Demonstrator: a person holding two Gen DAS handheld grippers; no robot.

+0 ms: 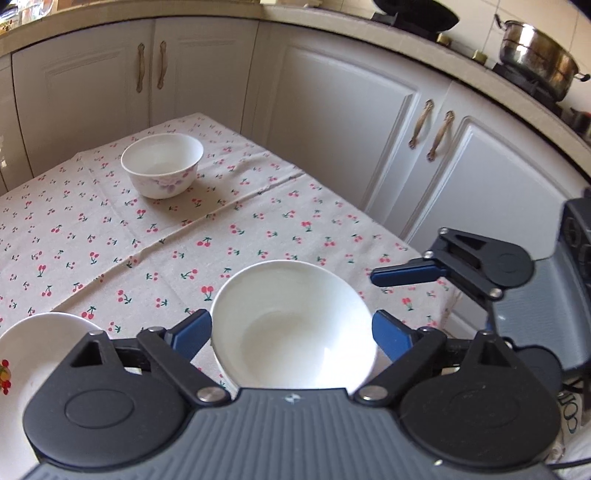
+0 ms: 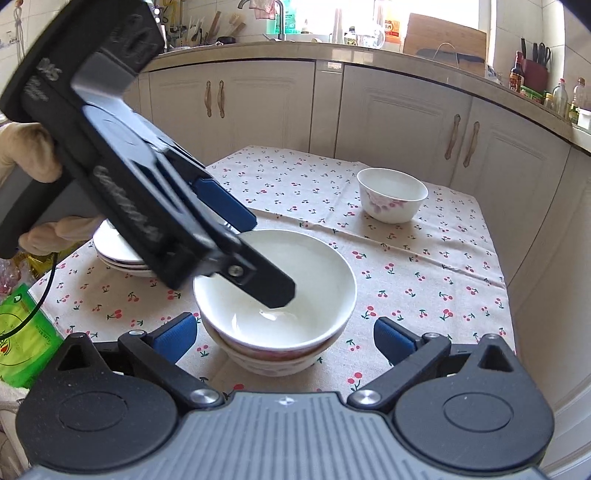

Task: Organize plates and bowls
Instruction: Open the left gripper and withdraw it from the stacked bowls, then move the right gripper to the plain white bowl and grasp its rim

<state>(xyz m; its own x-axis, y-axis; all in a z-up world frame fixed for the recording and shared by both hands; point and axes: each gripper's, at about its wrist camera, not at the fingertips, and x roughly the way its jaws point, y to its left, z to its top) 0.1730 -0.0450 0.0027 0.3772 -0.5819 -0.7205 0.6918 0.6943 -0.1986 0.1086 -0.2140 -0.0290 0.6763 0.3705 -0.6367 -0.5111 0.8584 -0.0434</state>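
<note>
Your left gripper (image 1: 291, 334), fingers spread, straddles the stacked bowl (image 1: 293, 325); the flowered bowl (image 1: 162, 164) waits upper left, nearer it.

White cabinets (image 2: 391, 110), cherry-print tablecloth (image 2: 424, 266), bright sunlit window (image 2: 436, 14).

Worktop under cherry-print cloth (image 2: 406, 266) carries stacked bowls (image 2: 280, 332), a floral bowl (image 2: 391, 201) well apart, and stacked plates (image 2: 118, 254).
</note>
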